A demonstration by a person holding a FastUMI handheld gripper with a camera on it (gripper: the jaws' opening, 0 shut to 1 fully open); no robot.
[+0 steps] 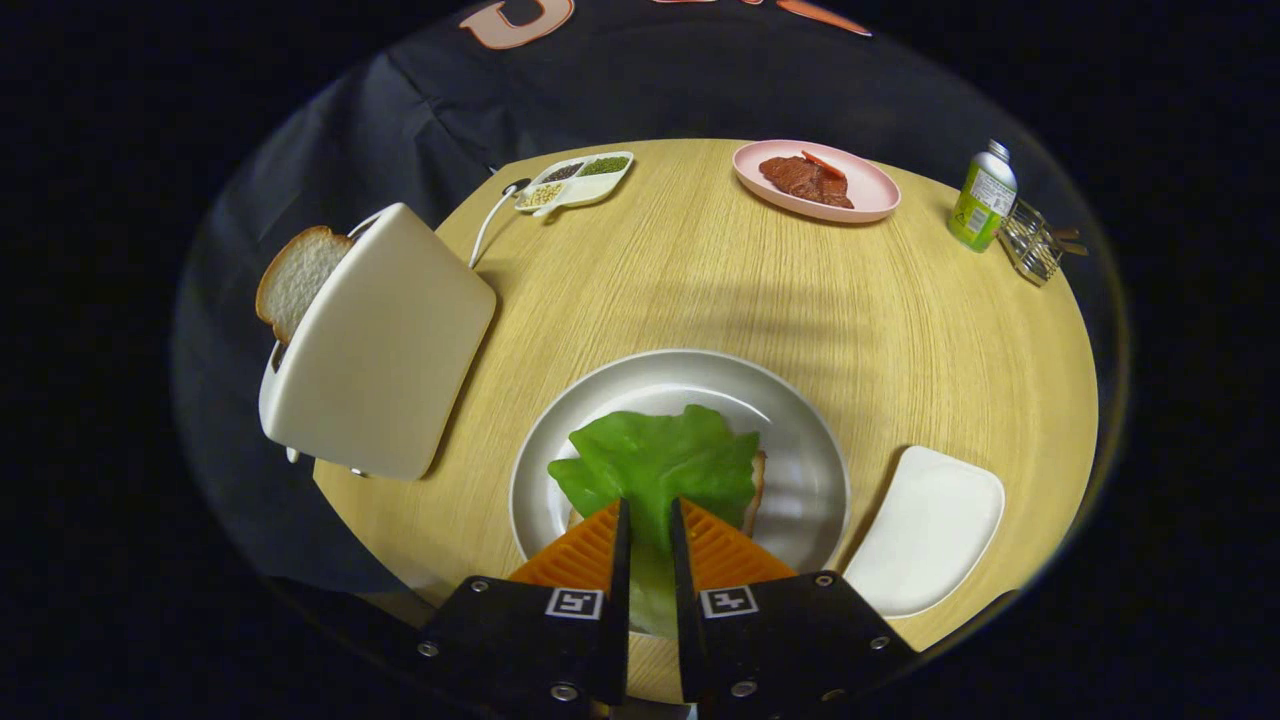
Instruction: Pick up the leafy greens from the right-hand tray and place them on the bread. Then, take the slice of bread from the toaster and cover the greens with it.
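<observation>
In the gripper view the gripper (650, 515) stands with its two fingers drawn close, only a narrow gap between them, and the stalk end of the leafy greens (655, 465) runs down through that gap with both fingers pressing on it. The greens spread out just ahead of the fingertips over a slice of bread (757, 490), of which only a thin edge shows at the right side of the leaf. Bread and greens lie on a round grey plate (800, 420) at the near side of the table.

The round wooden table (700, 280) carries, right of the plate and close beside it, a white tray (925, 530). Left of the plate stands a cream toaster (380, 345) with a second bread slice (295, 278) sticking out of its top slot. At the far side lies a divided dish (575, 180) of seeds and grains, with a white cable (490, 220) running by it, and a pink plate (815, 180) with pieces of meat (805, 180). Far right stand a green bottle (983, 197) and, just beside it, a small wire rack (1032, 243). Behind the table hangs dark cloth (400, 120)
</observation>
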